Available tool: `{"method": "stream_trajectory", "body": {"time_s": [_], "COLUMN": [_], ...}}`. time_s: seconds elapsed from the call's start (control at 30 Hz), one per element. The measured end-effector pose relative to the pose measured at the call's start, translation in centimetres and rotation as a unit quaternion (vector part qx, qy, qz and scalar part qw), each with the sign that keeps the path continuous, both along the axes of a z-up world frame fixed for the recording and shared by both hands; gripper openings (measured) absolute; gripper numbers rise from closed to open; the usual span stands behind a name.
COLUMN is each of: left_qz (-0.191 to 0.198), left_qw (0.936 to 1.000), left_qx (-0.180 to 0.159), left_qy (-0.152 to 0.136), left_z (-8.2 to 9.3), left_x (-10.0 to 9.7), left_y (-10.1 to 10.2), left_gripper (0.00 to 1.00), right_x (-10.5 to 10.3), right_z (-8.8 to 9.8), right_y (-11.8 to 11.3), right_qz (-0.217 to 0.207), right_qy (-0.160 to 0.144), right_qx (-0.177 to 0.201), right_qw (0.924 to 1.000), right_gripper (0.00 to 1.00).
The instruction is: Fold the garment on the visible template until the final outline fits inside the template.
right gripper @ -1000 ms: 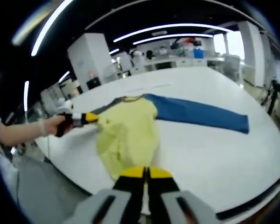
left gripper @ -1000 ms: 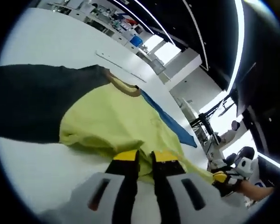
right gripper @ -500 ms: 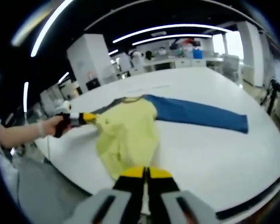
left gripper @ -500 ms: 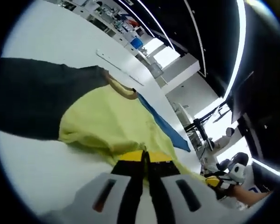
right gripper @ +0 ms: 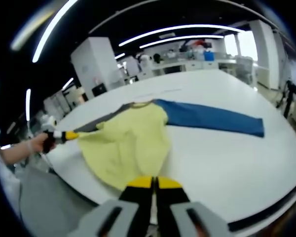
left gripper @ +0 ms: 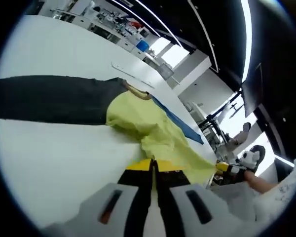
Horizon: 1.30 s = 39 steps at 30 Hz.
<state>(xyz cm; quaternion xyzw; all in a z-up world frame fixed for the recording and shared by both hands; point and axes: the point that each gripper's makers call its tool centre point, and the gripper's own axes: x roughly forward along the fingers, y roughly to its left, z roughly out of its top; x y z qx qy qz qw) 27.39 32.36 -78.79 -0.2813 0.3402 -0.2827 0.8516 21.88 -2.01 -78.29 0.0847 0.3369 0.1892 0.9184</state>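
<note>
Yellow-bodied garment (right gripper: 130, 143) flat on table (right gripper: 227, 158)

My garment (right gripper: 133, 143) has a plain yellow-green body, one blue sleeve (right gripper: 212, 121), one dark grey sleeve (left gripper: 49, 98) and a tan collar (left gripper: 138, 92). The worktop (right gripper: 227, 163) is white; my jaws are black, tipped yellow.

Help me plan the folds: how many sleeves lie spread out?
2: the blue sleeve stretches away from the yellow body toward the table's far side; the dark sleeve stretches the opposite way.
</note>
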Motion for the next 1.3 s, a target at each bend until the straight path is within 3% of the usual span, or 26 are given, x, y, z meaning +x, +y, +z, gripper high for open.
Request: {"method": "stream_trajectory", "body": {"time_s": [0.1, 0.23, 0.33, 0.4, 0.47, 0.57, 0.7, 0.77, 0.83, 1.0, 1.3], "left_qz": [-0.007, -0.038, -0.055, -0.063, -0.07, -0.072, -0.079, -0.084, -0.089, -0.069, -0.083], "left_qw": [0.9999, 0.9976, 0.9962, 0.993, 0.9918, 0.9897, 0.9876, 0.9839, 0.9822, 0.9823, 0.9796], "left_qx": [0.01, 0.053, 0.059, 0.076, 0.087, 0.084, 0.096, 0.114, 0.129, 0.123, 0.129], "left_qy": [0.007, 0.022, 0.033, 0.064, 0.062, 0.09, 0.096, 0.109, 0.103, 0.123, 0.129], "left_z": [-0.2, -1.1, -1.6, -2.7, -3.2, -4.0, -4.6, -5.2, -5.8, -6.0, -5.8], "left_x": [-1.8, -4.1, -5.5, -6.8, -7.4, -8.4, -9.1, -9.9, -10.2, -10.7, -11.4], "left_y": [0.4, 1.1, 1.1, 1.5, 1.5, 1.2, 1.0, 1.2, 1.3, 1.6, 1.1], "left_gripper": [0.0, 0.0, 0.0, 0.0, 0.0, 0.0, 0.0, 0.0, 0.0, 0.0, 0.0], "right_x": [-0.2, -0.5, -0.8, -1.0, -1.1, -1.1, -1.3, -1.5, -1.6, -1.8, -2.1], "right_z": [0.0, -0.2, -0.7, -1.2, -1.4, -1.9, -2.3, -2.5, -2.8, -3.2, -5.0], "right_y": [0.3, 0.5, 0.7, 0.7, 0.6, 0.4, 0.1, 0.1, 0.0, -0.3, -0.6], "right_qz": [0.003, 0.006, 0.008, 0.008, 0.008, 0.004, 0.001, -0.001, -0.001, -0.005, -0.01], "right_qy": [0.003, 0.007, 0.015, 0.02, 0.023, 0.03, 0.039, 0.047, 0.05, 0.057, 0.084], "right_qx": [0.002, 0.009, 0.01, 0.011, 0.008, 0.01, 0.005, 0.005, 0.003, -0.001, -0.006], "right_qw": [1.0, 0.9999, 0.9998, 0.9997, 0.9997, 0.9995, 0.9992, 0.9989, 0.9987, 0.9984, 0.9964], "right_gripper": [0.0, 0.0, 0.0, 0.0, 0.0, 0.0, 0.0, 0.0, 0.0, 0.0, 0.0]}}
